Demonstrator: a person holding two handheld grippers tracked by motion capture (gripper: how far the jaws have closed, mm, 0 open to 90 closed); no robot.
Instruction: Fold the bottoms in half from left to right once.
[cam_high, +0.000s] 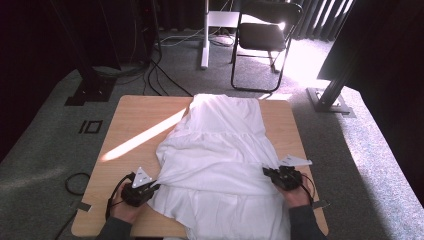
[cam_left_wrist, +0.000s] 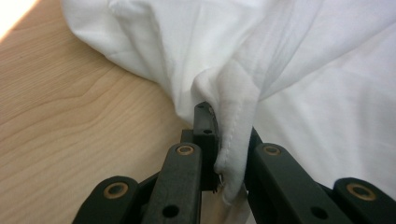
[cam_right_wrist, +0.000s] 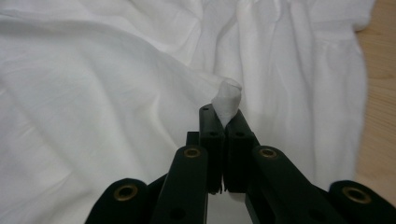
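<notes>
One white garment is laid along the middle of one wooden table, reaching from the far edge to the near edge, where its hem hangs over. The cloth is rumpled, with a fold raised across its near half.

Two grippers are counted, one in each hand. The left gripper is seen near the near-left corner, at the garment's left edge. In the left gripper view its jaws are clamped on a bunched fold of the garment, the seam trailing down between them. The right gripper is placed toward the near-right corner, at the garment's right edge. In the right gripper view its jaws are pressed together on a small tuft of the cloth.

One folding chair is noted on the carpet beyond the far edge.
</notes>
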